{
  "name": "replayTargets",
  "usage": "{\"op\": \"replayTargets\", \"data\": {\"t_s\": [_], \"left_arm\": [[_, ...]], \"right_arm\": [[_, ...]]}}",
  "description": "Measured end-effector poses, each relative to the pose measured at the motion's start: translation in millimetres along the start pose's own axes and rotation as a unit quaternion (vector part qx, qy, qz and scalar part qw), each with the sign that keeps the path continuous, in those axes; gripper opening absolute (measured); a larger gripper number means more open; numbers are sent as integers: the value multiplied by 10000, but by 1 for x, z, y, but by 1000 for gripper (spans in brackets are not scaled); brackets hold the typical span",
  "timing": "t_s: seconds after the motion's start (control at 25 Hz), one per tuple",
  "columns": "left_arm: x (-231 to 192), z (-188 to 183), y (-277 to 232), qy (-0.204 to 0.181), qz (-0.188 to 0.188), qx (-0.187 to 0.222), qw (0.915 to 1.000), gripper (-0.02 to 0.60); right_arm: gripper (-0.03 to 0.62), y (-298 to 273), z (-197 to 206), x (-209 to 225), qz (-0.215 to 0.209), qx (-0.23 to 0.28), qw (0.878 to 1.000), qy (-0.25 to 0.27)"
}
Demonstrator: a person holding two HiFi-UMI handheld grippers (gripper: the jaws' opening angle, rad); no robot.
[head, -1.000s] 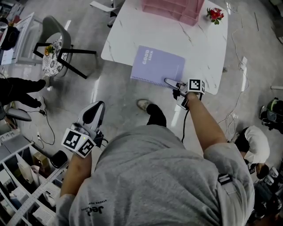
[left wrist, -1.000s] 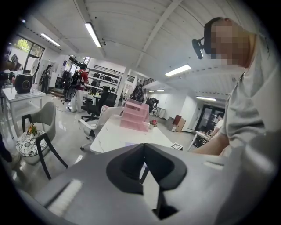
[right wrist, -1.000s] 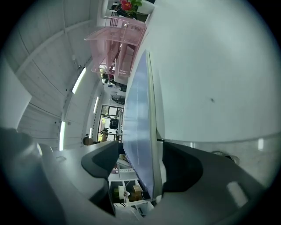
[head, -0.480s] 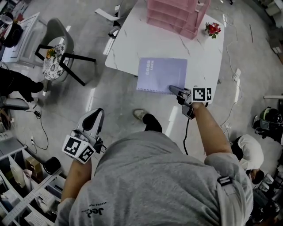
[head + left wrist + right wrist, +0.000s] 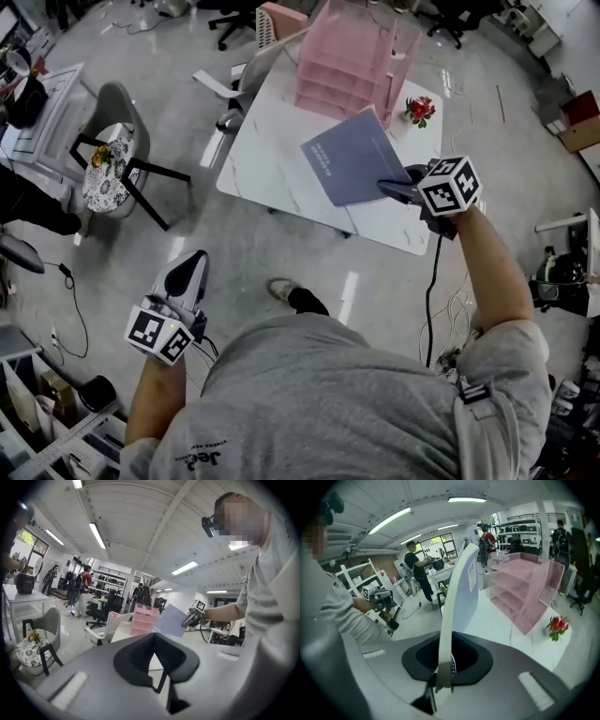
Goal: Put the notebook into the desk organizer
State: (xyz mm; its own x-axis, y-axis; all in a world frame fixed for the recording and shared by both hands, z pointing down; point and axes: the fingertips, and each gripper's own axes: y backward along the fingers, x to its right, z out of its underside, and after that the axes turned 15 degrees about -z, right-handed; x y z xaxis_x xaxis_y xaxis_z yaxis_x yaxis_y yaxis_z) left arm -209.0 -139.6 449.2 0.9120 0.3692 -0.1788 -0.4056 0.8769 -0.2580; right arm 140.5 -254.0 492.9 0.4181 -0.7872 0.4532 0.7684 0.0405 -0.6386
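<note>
The lilac notebook (image 5: 354, 157) hangs tilted in the air above the white table (image 5: 267, 155), just in front of the pink tiered desk organizer (image 5: 352, 56). My right gripper (image 5: 387, 187) is shut on its near right corner. In the right gripper view the notebook (image 5: 459, 592) stands edge-on between the jaws (image 5: 439, 684), with the organizer (image 5: 520, 592) behind it to the right. My left gripper (image 5: 187, 267) hangs low over the floor at the left, well away from the table, shut with nothing in it. The left gripper view shows the notebook (image 5: 171, 620) and organizer (image 5: 143, 620) in the distance.
A small pot of red flowers (image 5: 421, 109) stands on the table right of the organizer. A grey chair with a patterned cushion (image 5: 112, 150) is on the floor at the left. Shelving fills the lower left corner. Other people stand in the background of the room.
The notebook lay flat at the table's near edge with my right gripper at its corner. Now it is lifted, tilted, and carried toward the organizer. My left gripper has barely moved.
</note>
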Motion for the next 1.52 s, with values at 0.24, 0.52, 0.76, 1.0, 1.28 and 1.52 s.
{"op": "replayTargets", "data": {"t_s": [0.24,0.52,0.76,1.0,1.28,1.52], "left_arm": [[11,-48,-41,-283,299,258,9988,58],[16,-78,-110,-577,482,338,9966,58],[26,-91,-161,-717,585,249,9954,58],[22,-92,-186,-724,508,111,9960,58],[10,-97,-213,-566,325,169,9977,58],[17,-103,-234,-610,410,191,9971,58]], "right_arm": [[32,53,-82,11,172,-513,9950,834],[32,99,-172,53,228,-839,9866,1381],[32,125,-233,104,81,-1135,9812,1561],[32,128,-273,153,-187,-1505,9776,1457],[34,125,-295,231,5,-1645,9795,1159],[38,114,-291,285,353,-1780,9802,797]]}}
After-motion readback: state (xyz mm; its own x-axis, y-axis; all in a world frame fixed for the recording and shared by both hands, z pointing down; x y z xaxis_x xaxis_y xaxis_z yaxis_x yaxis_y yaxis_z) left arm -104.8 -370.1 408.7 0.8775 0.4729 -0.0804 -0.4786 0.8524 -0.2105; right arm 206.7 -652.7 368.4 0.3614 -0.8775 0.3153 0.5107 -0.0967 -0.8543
